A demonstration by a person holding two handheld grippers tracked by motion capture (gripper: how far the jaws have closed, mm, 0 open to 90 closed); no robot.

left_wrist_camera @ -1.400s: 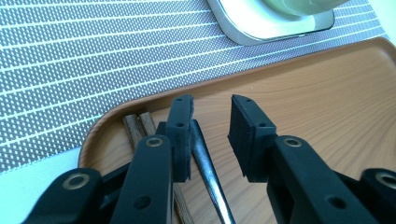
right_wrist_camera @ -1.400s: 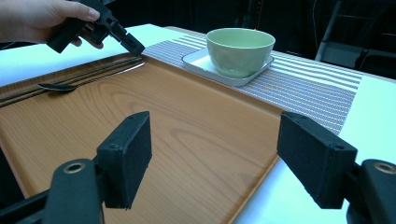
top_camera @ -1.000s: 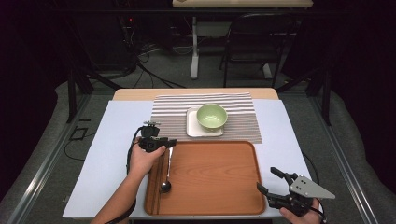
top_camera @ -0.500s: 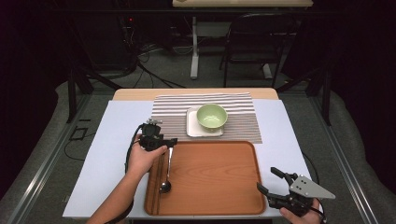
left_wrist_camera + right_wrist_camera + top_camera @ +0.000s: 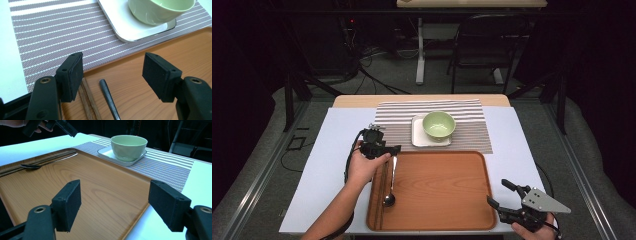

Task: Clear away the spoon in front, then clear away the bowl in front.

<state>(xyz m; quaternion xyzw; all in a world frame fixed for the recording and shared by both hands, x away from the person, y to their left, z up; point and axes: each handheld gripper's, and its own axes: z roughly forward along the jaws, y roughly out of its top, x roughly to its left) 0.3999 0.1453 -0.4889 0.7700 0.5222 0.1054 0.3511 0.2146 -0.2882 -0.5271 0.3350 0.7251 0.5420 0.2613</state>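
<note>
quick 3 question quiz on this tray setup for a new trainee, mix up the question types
1. True or false: the spoon lies on the wooden tray.
2. What does the green bowl stand on? A) the tray B) a white square plate C) the bare table
3. Fill in: the left gripper is ____, with nothing between its pads.

Key
1. True: it lies along the tray's left edge, beside the chopsticks.
2. B: the white plate sits on the striped placemat.
3. Open: its jaws have just been opening, above the spoon handle. The right gripper is open too.
</note>
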